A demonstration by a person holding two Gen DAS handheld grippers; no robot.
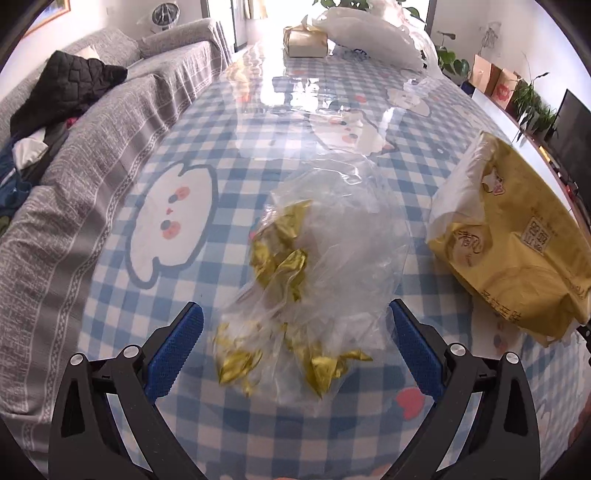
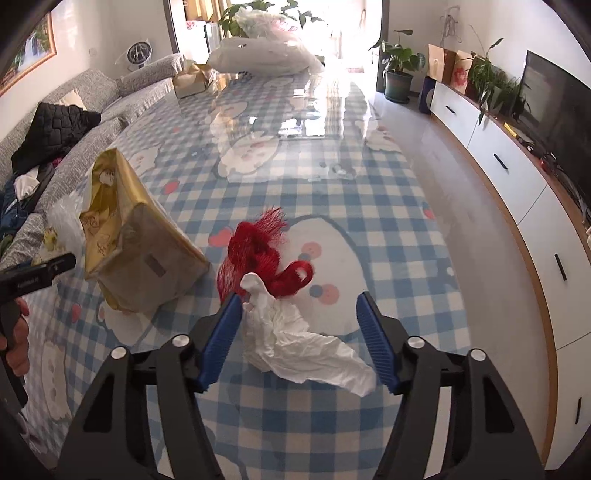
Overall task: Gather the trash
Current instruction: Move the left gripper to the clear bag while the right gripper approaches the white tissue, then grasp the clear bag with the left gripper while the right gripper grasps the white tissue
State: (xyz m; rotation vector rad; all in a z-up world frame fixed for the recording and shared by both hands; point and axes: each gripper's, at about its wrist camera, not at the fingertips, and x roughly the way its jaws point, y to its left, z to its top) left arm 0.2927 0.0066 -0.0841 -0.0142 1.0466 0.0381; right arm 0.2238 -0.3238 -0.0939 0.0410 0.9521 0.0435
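Observation:
A clear plastic bag [image 1: 332,243] holding crumpled gold wrappers [image 1: 280,254] lies on the blue checked tablecloth [image 1: 177,122]. My left gripper [image 1: 295,308] stands open around the bag's near end, and its blue pads do not press on it. In the right wrist view a crumpled white tissue [image 2: 295,343] lies between the fingers of my right gripper [image 2: 299,298]. Its jaws stand partly apart, the left pad [image 2: 221,332] brushing the tissue without a grip. A red mesh net [image 2: 262,251] lies just beyond the tissue.
A yellow tissue pack [image 1: 517,251] [image 2: 136,240] stands between the two grippers. A gold box [image 1: 306,42] and white bags [image 1: 369,33] sit at the table's far end. A grey sofa [image 1: 92,140] runs along the left, a white cabinet [image 2: 517,177] along the right.

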